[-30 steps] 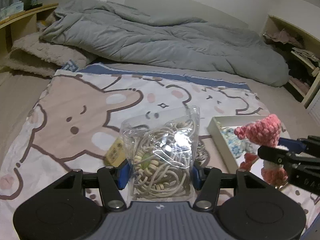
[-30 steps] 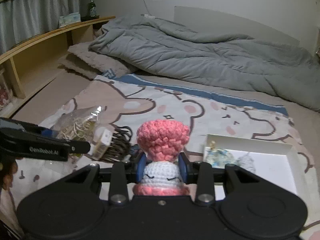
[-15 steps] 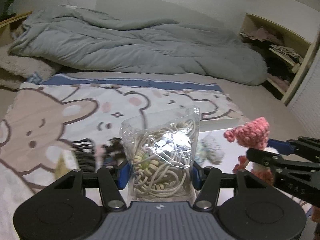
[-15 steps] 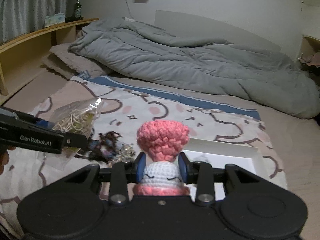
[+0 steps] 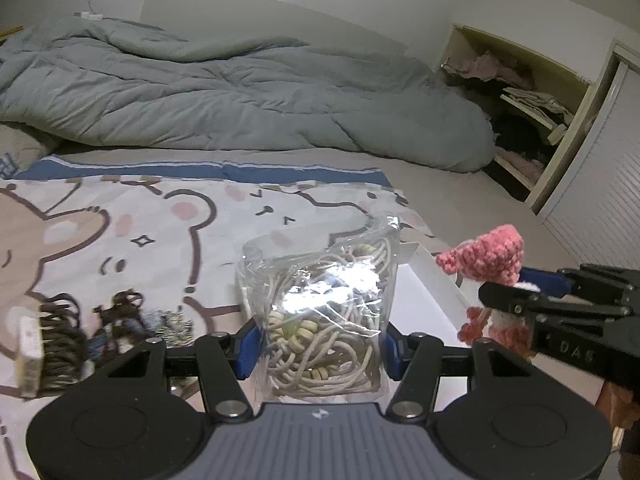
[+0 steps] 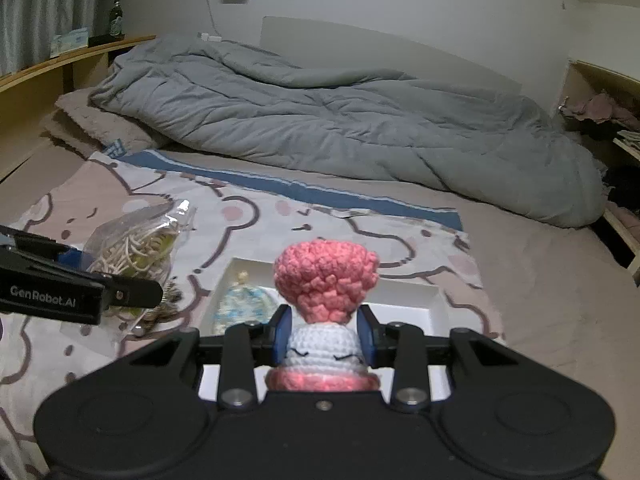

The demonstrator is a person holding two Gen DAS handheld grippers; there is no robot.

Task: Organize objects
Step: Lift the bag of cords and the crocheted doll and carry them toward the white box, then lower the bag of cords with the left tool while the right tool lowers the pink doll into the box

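Home bedroom: rumpled duvet (image 6: 340, 120), bed.

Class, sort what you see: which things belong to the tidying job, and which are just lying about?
Job: clear plastic bag of beaded cords; pink-and-white crocheted doll; shallow white tray; dark hair ties.
Lying about: rumpled grey duvet; green glass bottle.

text: "GenRobot.AI", white print | on: side of left tongs (image 6: 124, 292), near left in right wrist view | other: letters on side of right tongs (image 5: 500, 300) in left wrist view show mirrored and partial, not readable | no further labels legible
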